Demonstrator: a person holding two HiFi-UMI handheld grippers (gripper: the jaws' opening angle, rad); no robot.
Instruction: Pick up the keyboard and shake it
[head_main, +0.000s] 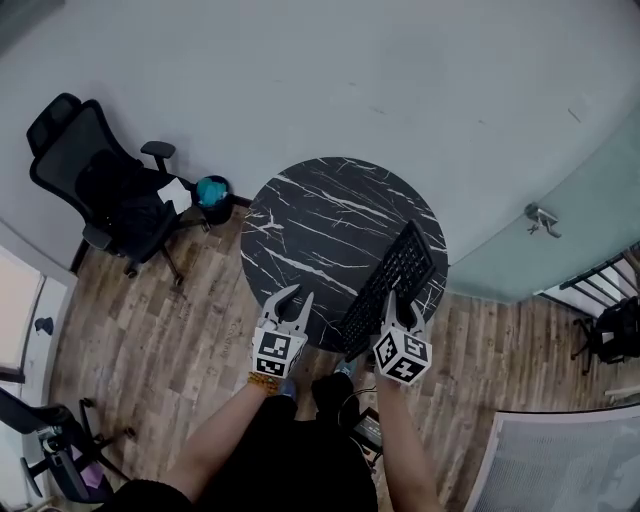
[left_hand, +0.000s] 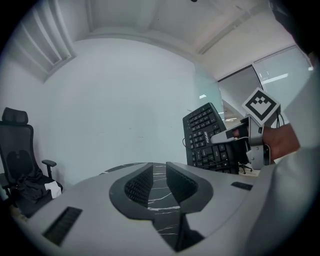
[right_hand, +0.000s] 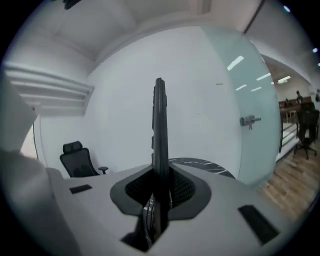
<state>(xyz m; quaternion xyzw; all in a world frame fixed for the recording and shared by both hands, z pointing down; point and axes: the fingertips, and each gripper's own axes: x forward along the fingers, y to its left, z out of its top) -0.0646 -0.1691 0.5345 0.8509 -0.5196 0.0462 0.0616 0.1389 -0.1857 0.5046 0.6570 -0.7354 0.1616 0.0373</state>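
Over the right side of the round black marble surface (head_main: 310, 215), the black keyboard (head_main: 392, 282) is held up by its near end. The right tool (head_main: 400, 308) has its jaws clamped on the board's thin edge. It is a slim, full-size board turned on its side, with its white-lettered keys facing the left tool (head_main: 288, 300). That tool hovers just beside it, its jaws slightly apart with nothing between them.

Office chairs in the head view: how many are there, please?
3 office chairs: one left of the round table, one cut off at the lower-left edge, one at the right edge; more may be out of frame.
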